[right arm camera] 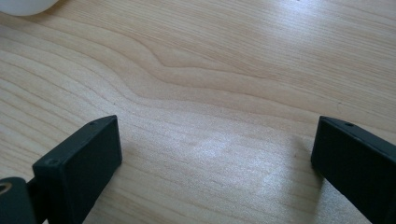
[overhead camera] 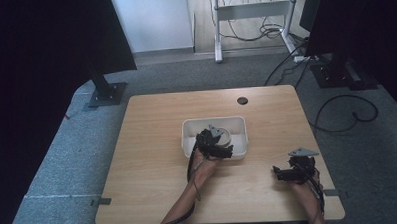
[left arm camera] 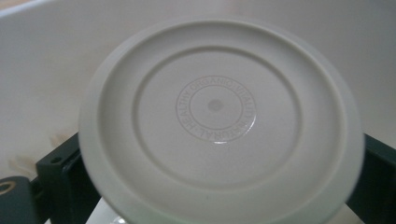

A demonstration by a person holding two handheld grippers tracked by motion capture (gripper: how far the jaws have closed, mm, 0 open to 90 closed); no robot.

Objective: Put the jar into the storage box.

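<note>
Reaching into the white bin (overhead camera: 189,138) at mid-frame of the high view, left gripper (overhead camera: 213,144) over a round off-white lid (left arm camera: 219,126) — jaws set at either edge of that lid in the left gripper view, contact not clear enough to tell a clamp from a gap. Resting low at the lower right of the wooden table (overhead camera: 153,158), right gripper (overhead camera: 283,173) — jaws wide apart over bare wood, well clear of the bin.
</note>
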